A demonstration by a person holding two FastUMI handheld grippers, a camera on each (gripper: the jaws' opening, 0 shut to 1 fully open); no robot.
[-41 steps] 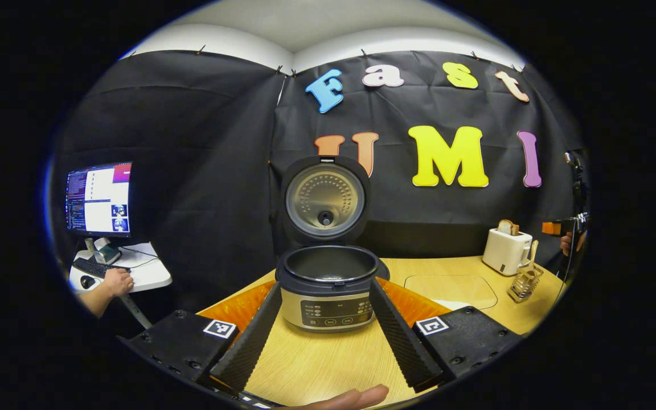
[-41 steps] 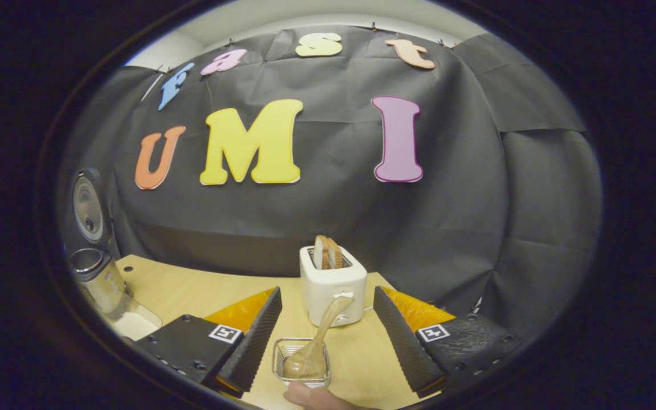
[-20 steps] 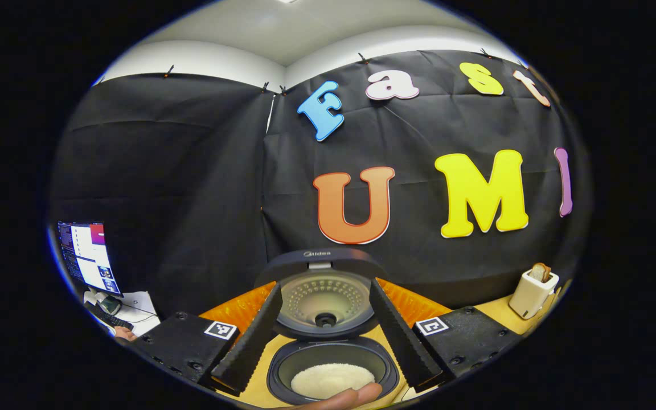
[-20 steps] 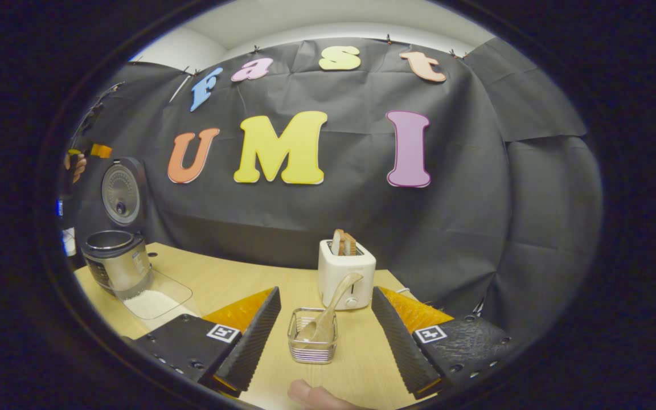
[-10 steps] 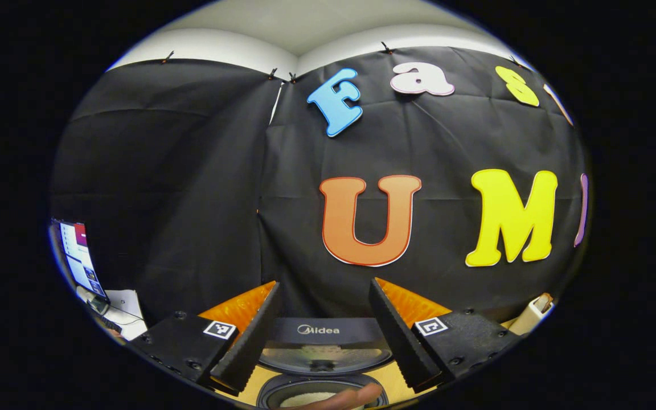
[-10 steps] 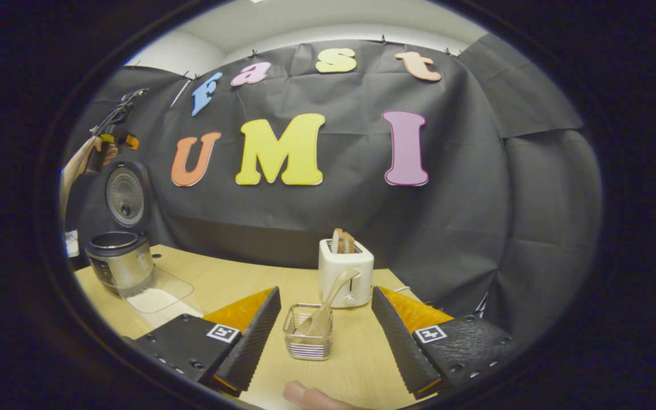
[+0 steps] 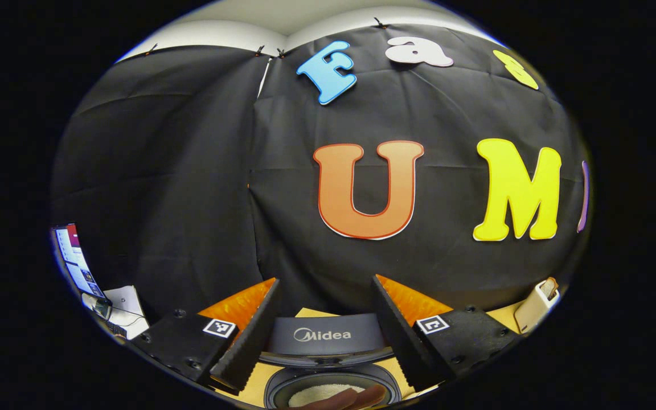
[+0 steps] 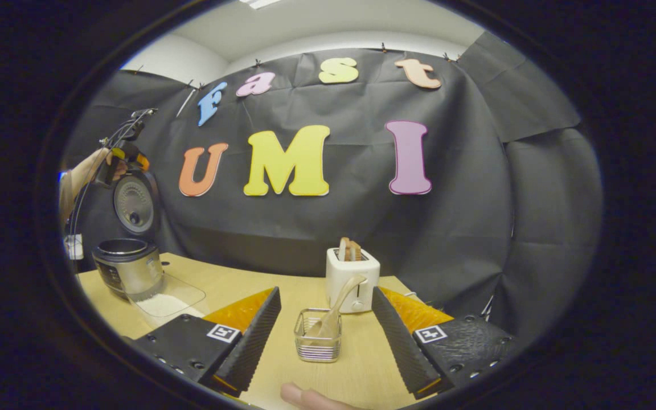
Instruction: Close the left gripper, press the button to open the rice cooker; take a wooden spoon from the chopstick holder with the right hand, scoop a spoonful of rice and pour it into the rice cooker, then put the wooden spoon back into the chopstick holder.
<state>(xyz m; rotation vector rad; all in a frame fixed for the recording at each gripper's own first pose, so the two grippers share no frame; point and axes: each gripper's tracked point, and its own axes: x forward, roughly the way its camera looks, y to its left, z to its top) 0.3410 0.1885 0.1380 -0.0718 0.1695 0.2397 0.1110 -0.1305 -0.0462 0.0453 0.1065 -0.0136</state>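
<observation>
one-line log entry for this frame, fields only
lid: open | rice in pot | spoon: in holder | left tongs: open | right tongs: open, empty

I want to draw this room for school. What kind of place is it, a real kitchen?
Probably a pretend kitchen in a test booth. A rice cooker, a toaster and a wire holder with a wooden spoon stand on a wooden table, but the walls are black cloth.
</observation>
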